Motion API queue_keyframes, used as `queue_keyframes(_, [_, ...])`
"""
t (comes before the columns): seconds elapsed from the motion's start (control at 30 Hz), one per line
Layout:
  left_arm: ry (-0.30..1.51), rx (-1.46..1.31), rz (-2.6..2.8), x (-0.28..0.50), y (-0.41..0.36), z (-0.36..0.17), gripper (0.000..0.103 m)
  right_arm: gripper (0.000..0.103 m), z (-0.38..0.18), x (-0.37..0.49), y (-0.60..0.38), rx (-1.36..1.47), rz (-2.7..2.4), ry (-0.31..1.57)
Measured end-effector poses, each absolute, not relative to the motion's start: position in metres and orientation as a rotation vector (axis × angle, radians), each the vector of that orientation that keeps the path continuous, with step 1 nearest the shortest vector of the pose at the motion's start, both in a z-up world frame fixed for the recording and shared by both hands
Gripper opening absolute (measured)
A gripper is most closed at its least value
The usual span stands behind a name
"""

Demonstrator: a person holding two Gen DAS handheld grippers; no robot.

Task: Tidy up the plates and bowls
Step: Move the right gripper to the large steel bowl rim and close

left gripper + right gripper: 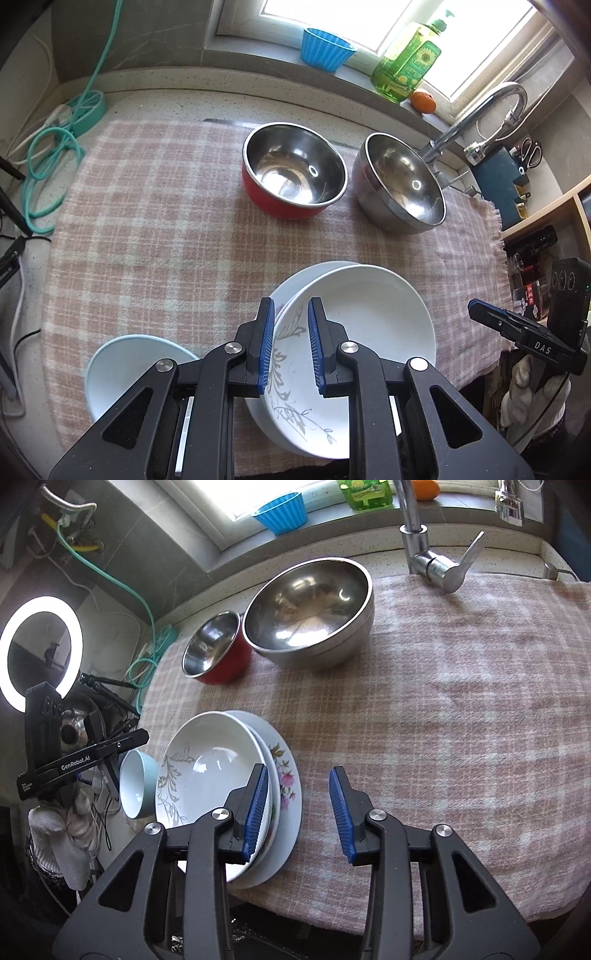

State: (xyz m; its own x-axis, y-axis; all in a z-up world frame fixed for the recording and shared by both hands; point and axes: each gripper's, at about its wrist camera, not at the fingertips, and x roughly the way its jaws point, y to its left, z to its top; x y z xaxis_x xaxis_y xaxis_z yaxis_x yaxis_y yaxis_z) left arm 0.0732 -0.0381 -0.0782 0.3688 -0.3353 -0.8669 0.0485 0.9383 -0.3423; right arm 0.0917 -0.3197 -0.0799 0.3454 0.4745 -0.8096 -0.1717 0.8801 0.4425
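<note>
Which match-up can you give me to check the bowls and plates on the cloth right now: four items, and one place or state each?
Items:
1. red bowl
2. large steel bowl
3. grey-leaf plate
4. pale blue bowl

Places or states:
A. top of the plate stack
B. nearest the faucet
C. left of the stack, at the cloth's near edge
D. steel inside, just left of the large steel bowl

Pairs: 1-D, 2-B, 3-A, 4-C

Bare cloth (461,720) lies right of the plates (221,786); steel bowl (310,613) blocks behind.
</note>
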Motion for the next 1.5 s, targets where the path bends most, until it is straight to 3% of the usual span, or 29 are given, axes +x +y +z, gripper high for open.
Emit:
queue_keyframes(0.1, [1.158,-0.286,-0.262,0.081,-0.045,-0.075,0.017,0.044,-0.073,0.102,-0.333,0.327,0.406,1.117])
queue_keyframes(0.2, [1.147,-0.292,-0.278,0.089,-0.055,-0.072,0.022,0.044,-0.067,0.11,-0.344,0.331,0.385,1.092])
queue_keyframes(0.73, [1.104,-0.32,-0.345,0.138,-0.106,-0.067,0.022,0.044,-0.051,0.162,-0.371,0.326,0.352,1.033])
queue_keyframes(1.5, [1.197,-0.266,-0.311,0.254,-0.117,-0.093,0.022,0.044,-0.096,0.212,-0.354,0.456,0.393,1.142])
